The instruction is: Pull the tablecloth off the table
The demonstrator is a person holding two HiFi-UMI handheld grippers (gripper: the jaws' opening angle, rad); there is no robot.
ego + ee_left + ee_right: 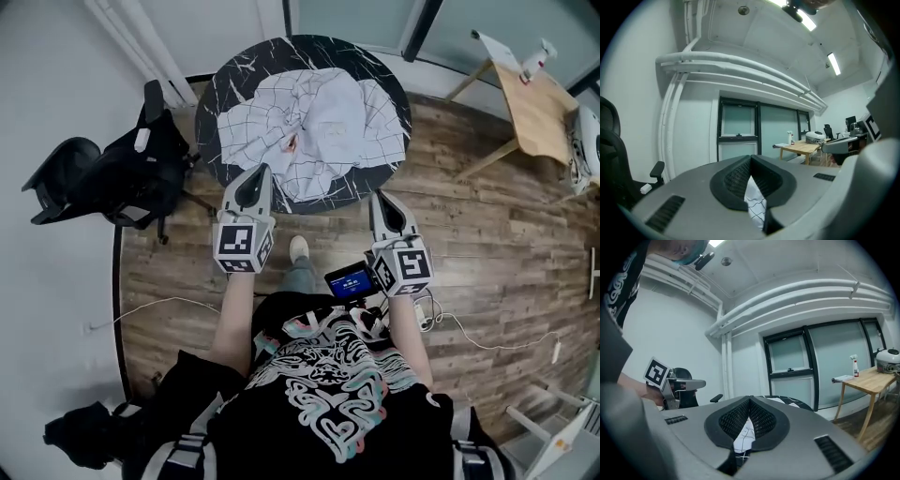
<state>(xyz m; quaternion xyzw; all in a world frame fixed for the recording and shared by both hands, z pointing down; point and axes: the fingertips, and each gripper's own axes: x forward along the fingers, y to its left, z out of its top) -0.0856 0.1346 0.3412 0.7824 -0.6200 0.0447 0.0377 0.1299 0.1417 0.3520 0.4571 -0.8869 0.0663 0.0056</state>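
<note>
Underfoot, wood-plank floor (497, 281); crumpled tablecloth (323, 131) on round black table (234, 77).

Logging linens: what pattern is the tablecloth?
Tablecloth: white with thin dark grid lines; head view.

Tablecloth (319, 131): white, thin black grid. Table (234, 75) under it: black marble, white veins. Chair (122, 178) left of Table: black. Desk (539, 112) right of Table: pale wood. Floor (487, 253): grey-brown planks.
</note>
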